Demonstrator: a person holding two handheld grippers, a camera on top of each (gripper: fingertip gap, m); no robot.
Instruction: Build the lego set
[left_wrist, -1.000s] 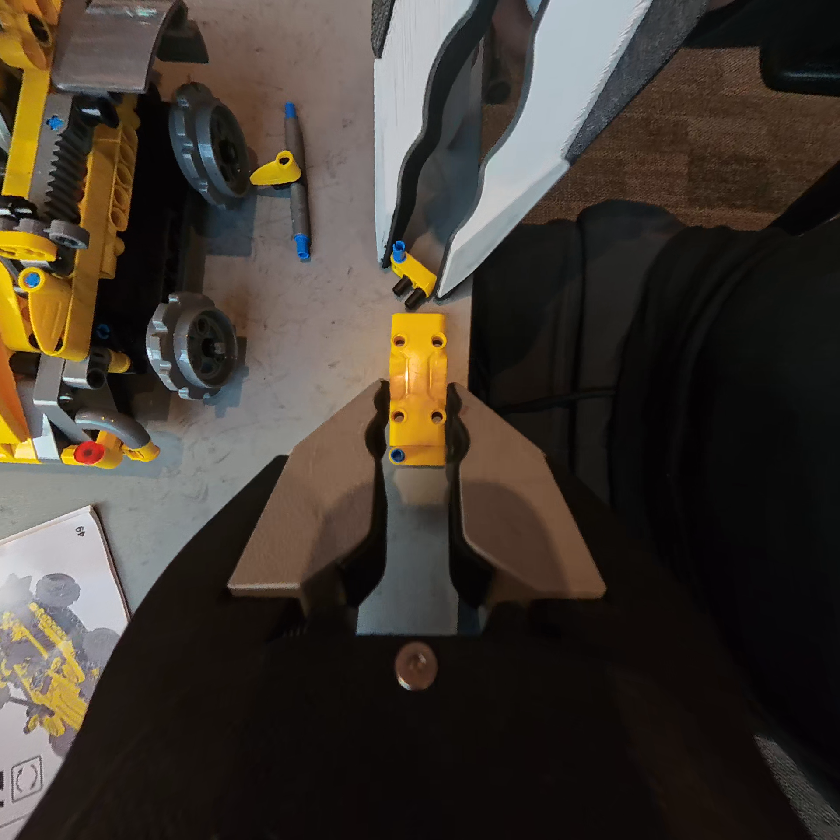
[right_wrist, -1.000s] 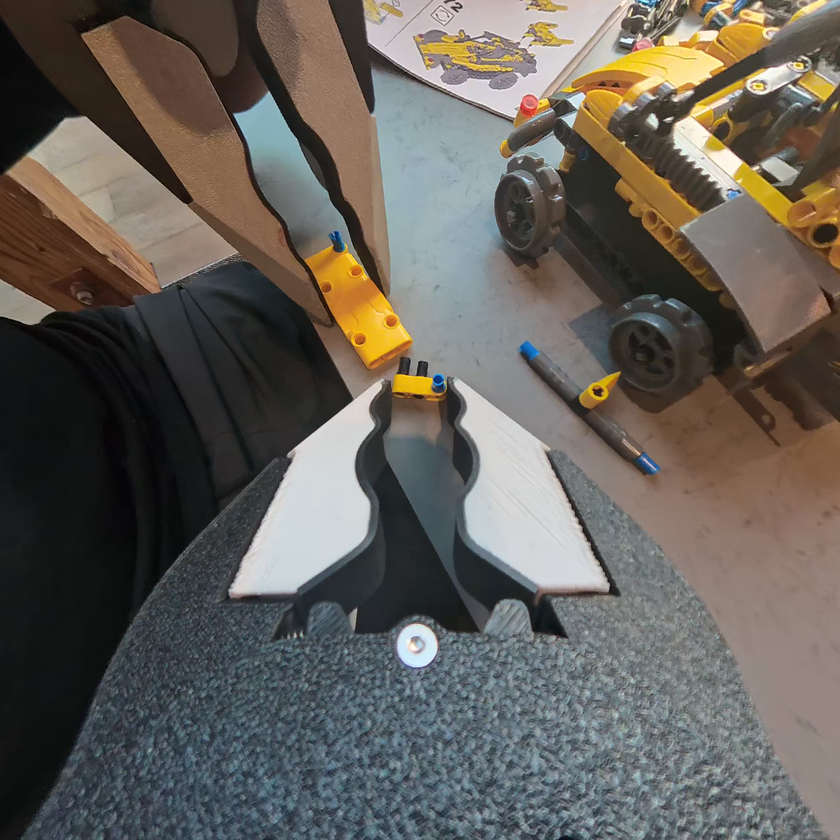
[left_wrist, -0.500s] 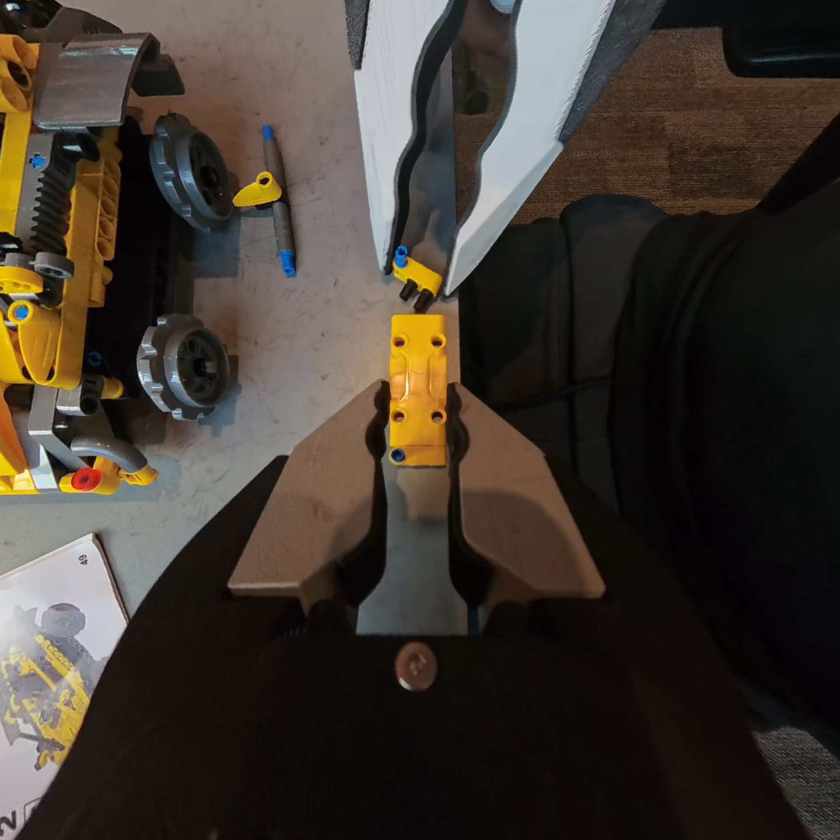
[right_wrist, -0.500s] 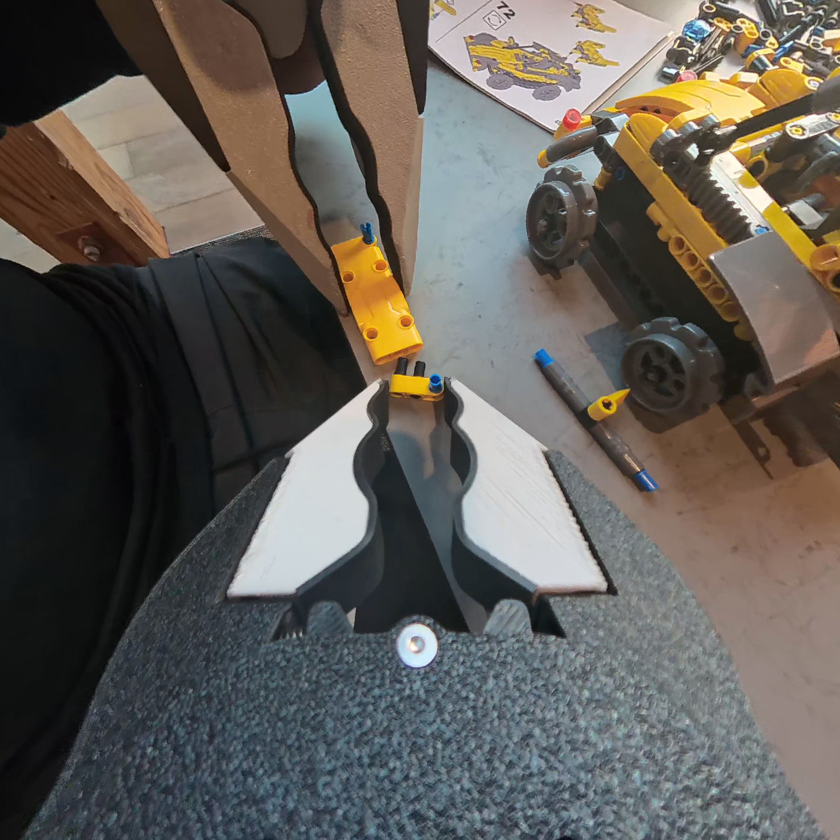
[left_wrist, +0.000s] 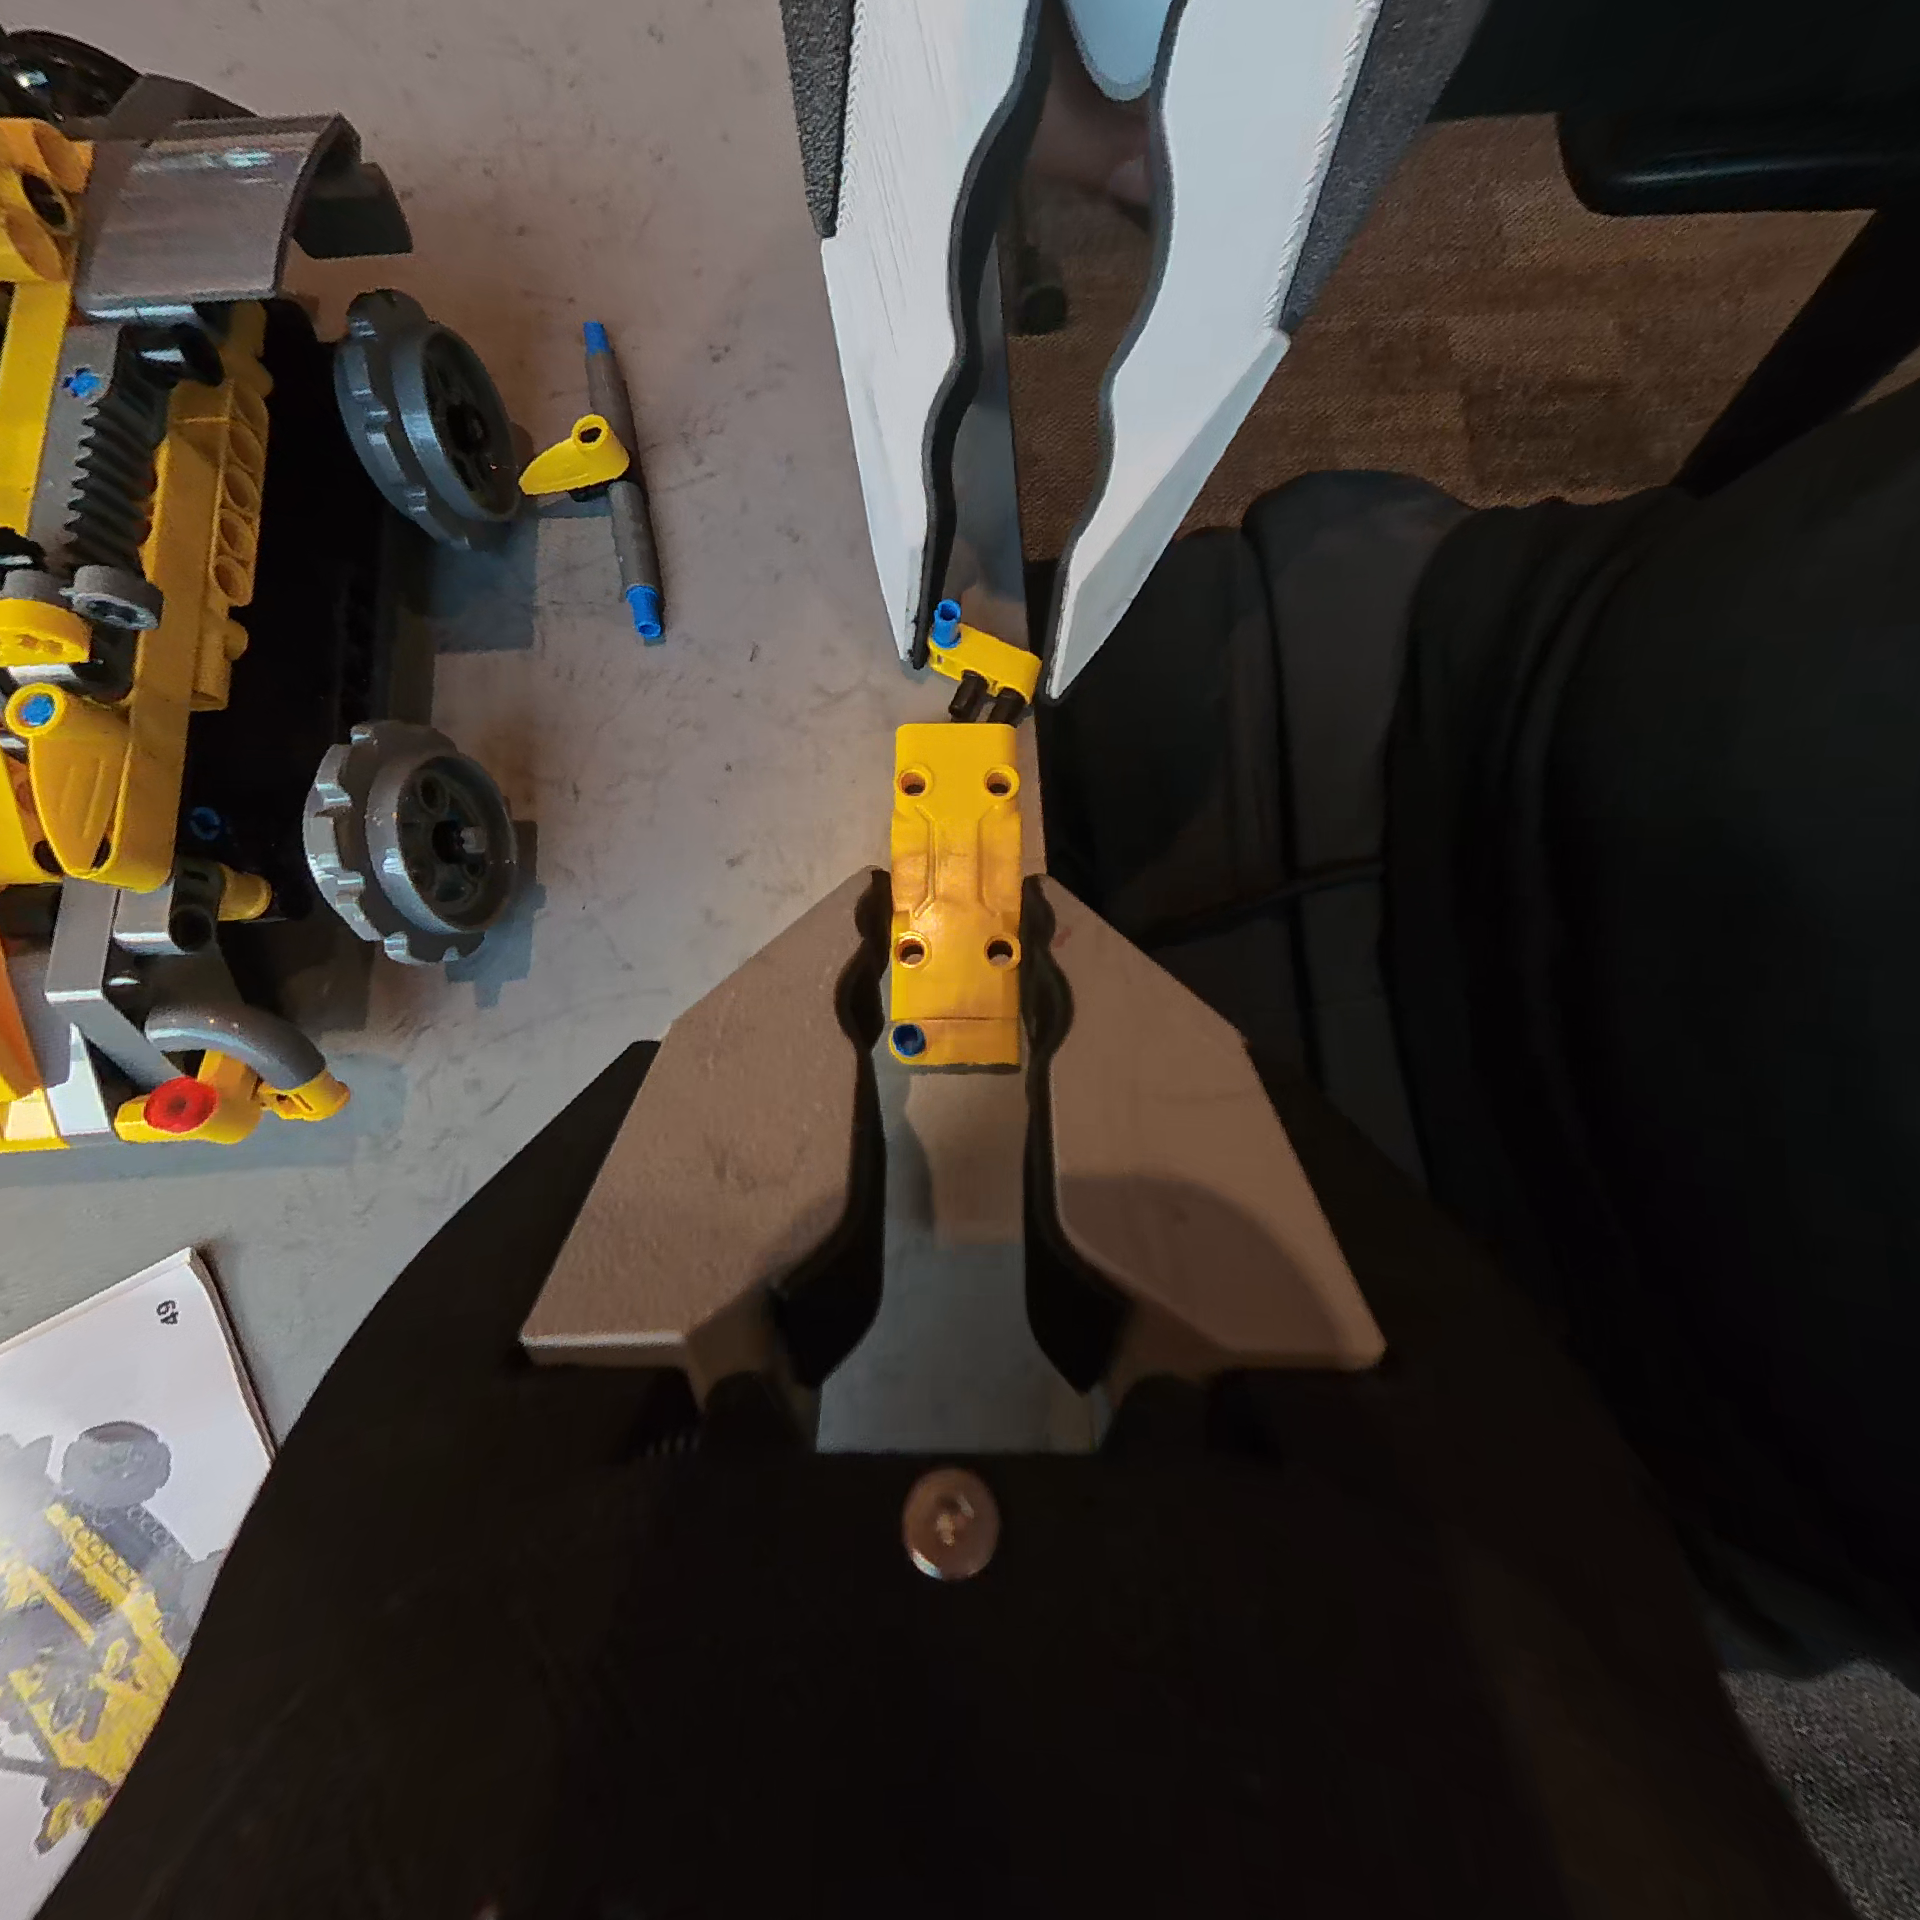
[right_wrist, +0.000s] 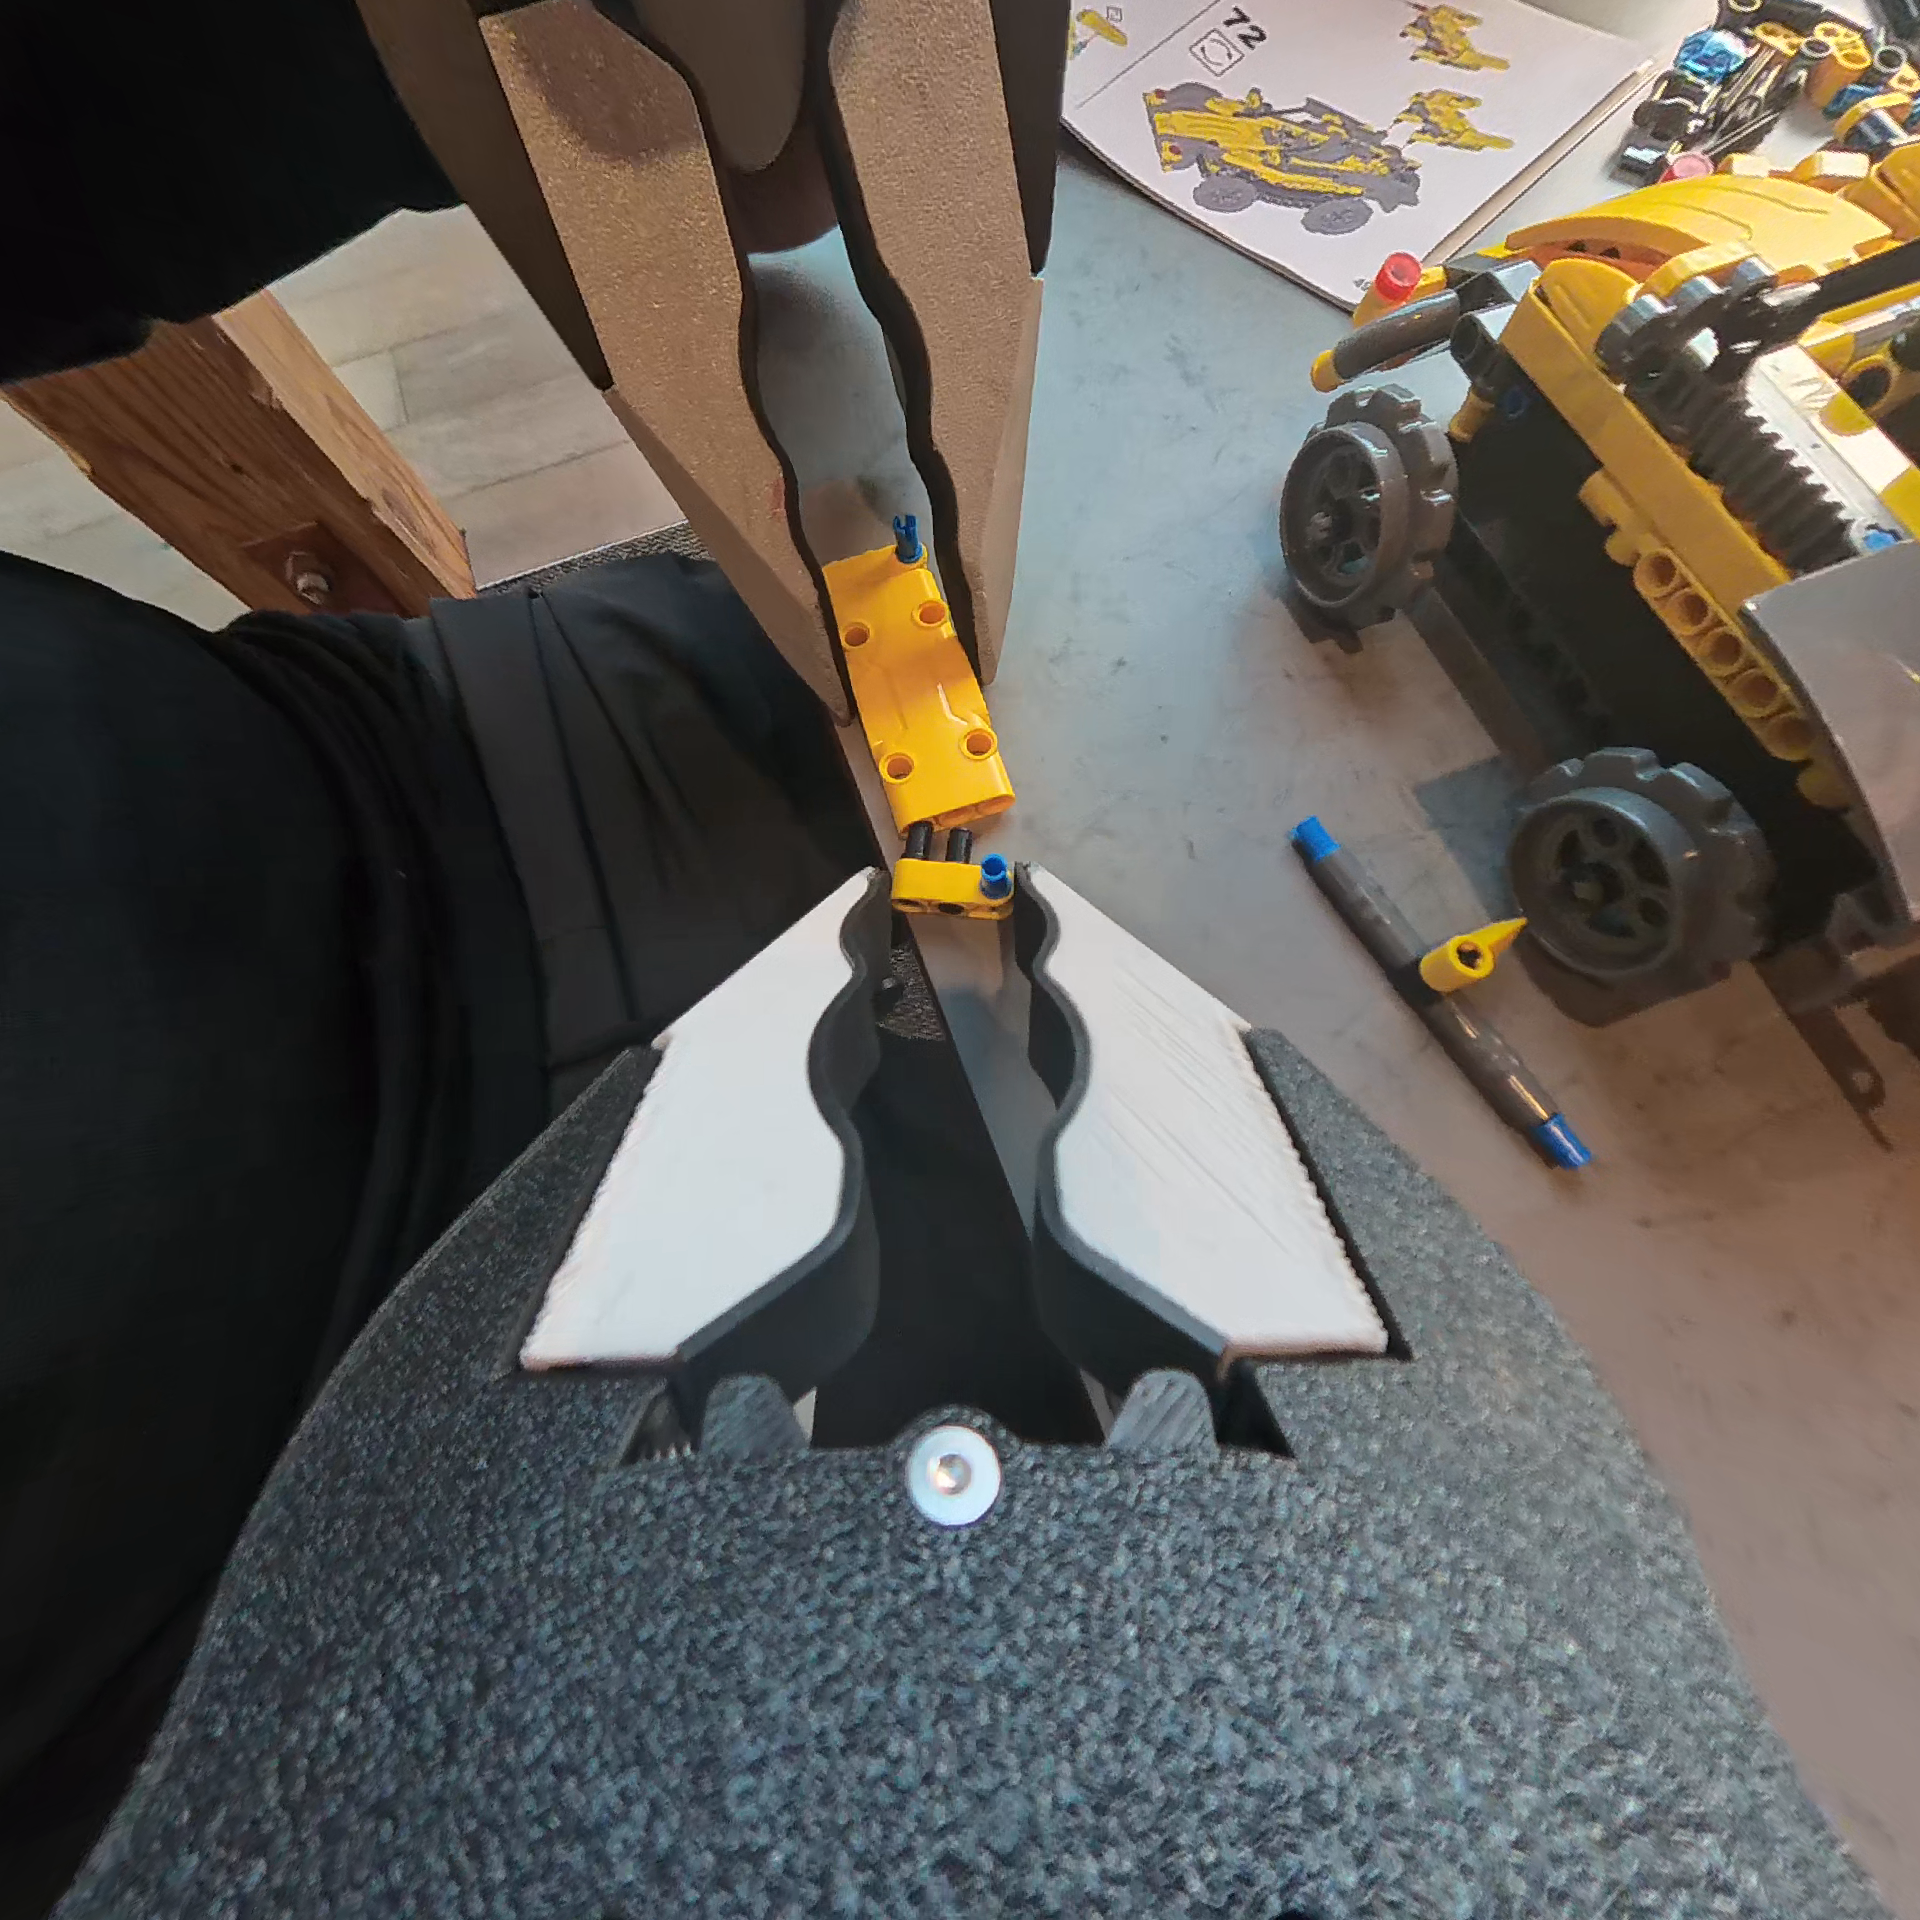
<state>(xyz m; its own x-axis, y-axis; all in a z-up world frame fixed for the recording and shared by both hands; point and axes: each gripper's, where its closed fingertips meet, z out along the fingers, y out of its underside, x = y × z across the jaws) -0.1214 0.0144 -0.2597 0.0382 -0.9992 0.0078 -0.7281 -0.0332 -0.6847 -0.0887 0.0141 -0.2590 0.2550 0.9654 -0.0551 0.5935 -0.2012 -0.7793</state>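
My left gripper (left_wrist: 954, 914), with tan fingers, is shut on a yellow panel piece (left_wrist: 956, 862) with four holes and a blue pin at its near end. My right gripper (right_wrist: 951, 883), with white fingers, is shut on a small yellow connector (right_wrist: 951, 888) that carries two black pins and a blue pin. The two grippers face each other over the table's edge. The connector's black pins (right_wrist: 940, 840) point at the end of the panel (right_wrist: 920, 686) and touch it or nearly so. The connector also shows in the left wrist view (left_wrist: 987, 670), just beyond the panel's far end.
A partly built yellow and grey toy vehicle (left_wrist: 135, 582) with grey toothed wheels (right_wrist: 1631, 883) stands on the grey table (left_wrist: 665, 831). A grey axle with blue ends and a yellow tab (right_wrist: 1439, 992) lies beside it. An instruction booklet (right_wrist: 1340, 135) and loose parts lie farther off. Dark clothing (left_wrist: 1558, 935) fills the space past the table's edge.
The two grippers have closed in on each other. The connector's black pins now reach the end of the yellow panel, where a gap showed before.
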